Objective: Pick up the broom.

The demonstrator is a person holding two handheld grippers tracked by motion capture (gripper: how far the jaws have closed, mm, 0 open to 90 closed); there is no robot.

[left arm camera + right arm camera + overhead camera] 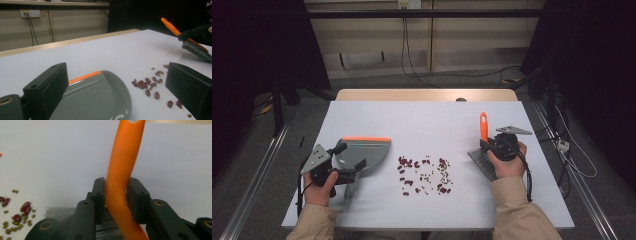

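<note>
A grey dustpan (364,150) with an orange edge lies flat on the left of the white table (422,115). My left gripper (350,155) is open, its jaws spread wide over the pan's near side; in the left gripper view the dustpan (100,97) lies low between them, and the right-hand jaw stands apart from its rim. Red and small green beans (424,175) are scattered at the table's middle. My right gripper (486,142) is shut on the orange handle (122,170) of a brush (483,127), whose grey bristles (482,162) rest on the table right of the beans.
The white sheet covers a wooden table whose far edge (427,94) shows beyond it. Cables (412,65) run down the back wall and across the floor. A metal rail (257,175) runs along the floor left of the table.
</note>
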